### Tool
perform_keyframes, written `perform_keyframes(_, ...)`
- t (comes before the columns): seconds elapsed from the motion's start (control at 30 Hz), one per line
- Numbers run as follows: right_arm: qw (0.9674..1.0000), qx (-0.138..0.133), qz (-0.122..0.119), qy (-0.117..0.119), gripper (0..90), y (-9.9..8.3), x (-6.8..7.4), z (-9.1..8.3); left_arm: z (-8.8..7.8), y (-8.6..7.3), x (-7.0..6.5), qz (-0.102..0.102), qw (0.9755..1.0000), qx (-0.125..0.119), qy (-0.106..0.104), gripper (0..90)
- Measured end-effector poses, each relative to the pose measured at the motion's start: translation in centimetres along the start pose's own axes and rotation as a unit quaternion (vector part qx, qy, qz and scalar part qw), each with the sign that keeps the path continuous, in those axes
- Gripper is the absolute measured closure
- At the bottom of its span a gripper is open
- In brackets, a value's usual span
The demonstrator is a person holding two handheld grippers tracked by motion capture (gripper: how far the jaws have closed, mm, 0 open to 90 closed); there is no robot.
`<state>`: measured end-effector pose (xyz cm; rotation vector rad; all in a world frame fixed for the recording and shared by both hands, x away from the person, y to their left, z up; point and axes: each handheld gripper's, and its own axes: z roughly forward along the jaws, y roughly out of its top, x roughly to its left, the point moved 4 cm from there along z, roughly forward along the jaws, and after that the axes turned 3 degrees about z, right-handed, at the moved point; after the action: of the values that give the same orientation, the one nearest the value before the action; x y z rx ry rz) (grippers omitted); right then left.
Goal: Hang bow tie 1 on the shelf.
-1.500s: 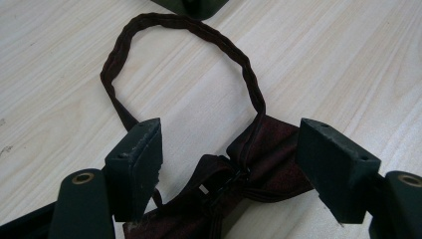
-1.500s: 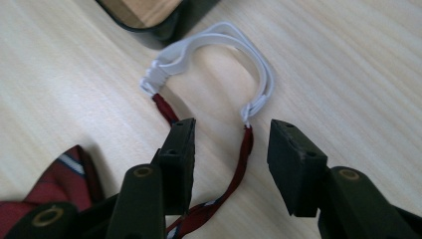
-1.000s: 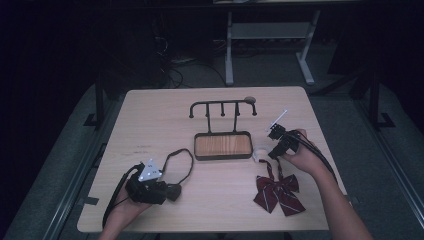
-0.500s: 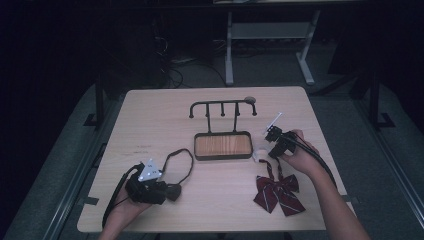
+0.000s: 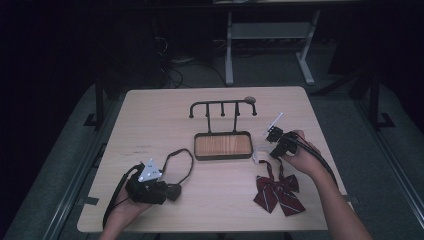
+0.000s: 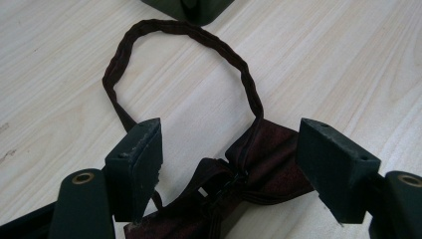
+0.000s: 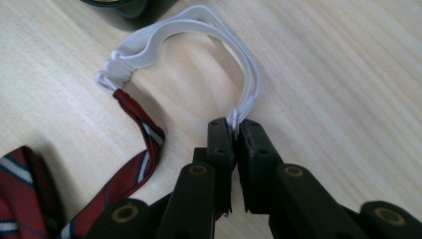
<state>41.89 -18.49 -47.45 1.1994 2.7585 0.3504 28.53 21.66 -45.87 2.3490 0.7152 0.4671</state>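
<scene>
Two bow ties are lying on the pale wood-grain surface (image 5: 150, 115). We are pinching the flat white elastic neck band (image 7: 199, 20) of the red striped fabric bow tie (image 5: 276, 192) in the right tool (image 7: 234, 127), whose black jaws have just been closing and are now pressing together on the band's ribbed edge. The left tool (image 6: 229, 149) is standing open, its blocky pads apart and touching nothing, while the dark maroon woven bow tie (image 6: 259, 164) with its twisted cord loop is lying between them. Beyond both ties, a black metal rack with a wooden tray base (image 5: 223, 145) is standing mid-surface.
</scene>
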Motion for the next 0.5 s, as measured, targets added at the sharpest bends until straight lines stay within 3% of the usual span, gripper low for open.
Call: perform_keyframes(0.5,0.9993,-0.02,-0.008,0.03,84.5,-0.9,0.4,-2.0,0.1,0.0,0.0,0.001,1.0,0.003,-0.001,27.1)
